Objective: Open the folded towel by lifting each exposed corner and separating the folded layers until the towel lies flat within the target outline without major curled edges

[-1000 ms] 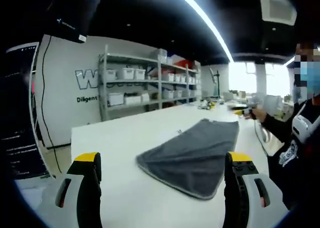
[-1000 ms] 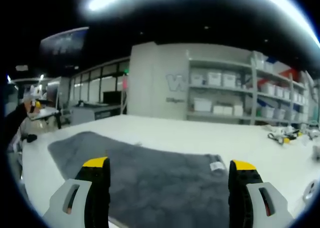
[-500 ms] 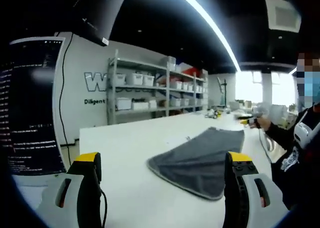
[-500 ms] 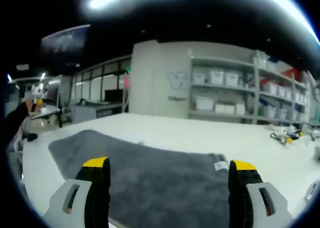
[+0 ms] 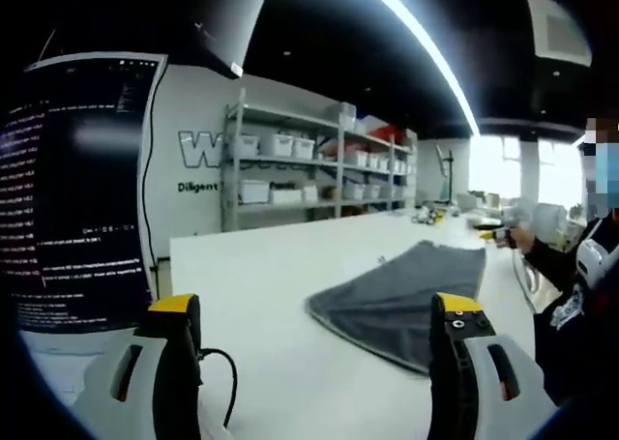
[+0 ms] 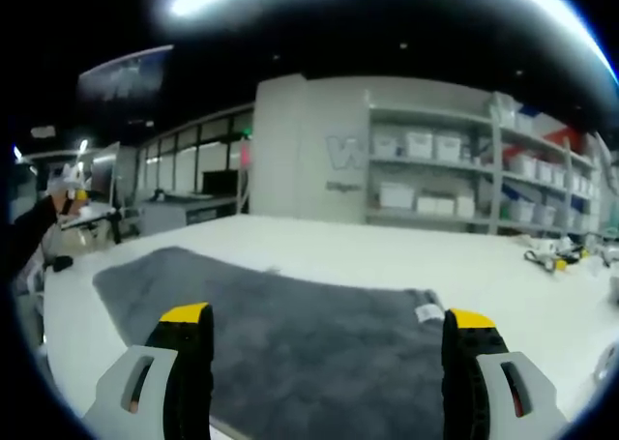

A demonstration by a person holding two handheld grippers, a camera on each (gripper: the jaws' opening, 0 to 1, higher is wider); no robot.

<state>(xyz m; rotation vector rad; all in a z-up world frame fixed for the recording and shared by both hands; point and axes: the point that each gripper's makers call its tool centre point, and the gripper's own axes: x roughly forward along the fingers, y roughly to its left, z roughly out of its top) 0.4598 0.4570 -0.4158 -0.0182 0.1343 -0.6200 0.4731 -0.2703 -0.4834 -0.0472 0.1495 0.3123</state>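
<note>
we hold the right gripper (image 6: 327, 329) low over the grey towel (image 6: 290, 343), jaws spread wide and pinching nothing; the towel lies on the white table (image 6: 387, 251) with a small white tag (image 6: 427, 312) near its far edge. our left gripper (image 5: 314, 319) also gapes empty, well short of the towel (image 5: 406, 295). a dark monitor (image 5: 73, 189) stands at the table's corner, and shelves (image 5: 319, 169) line the wall.

The wall (image 5: 198, 145) reads "W" above "Diligent", both cut off.
</note>
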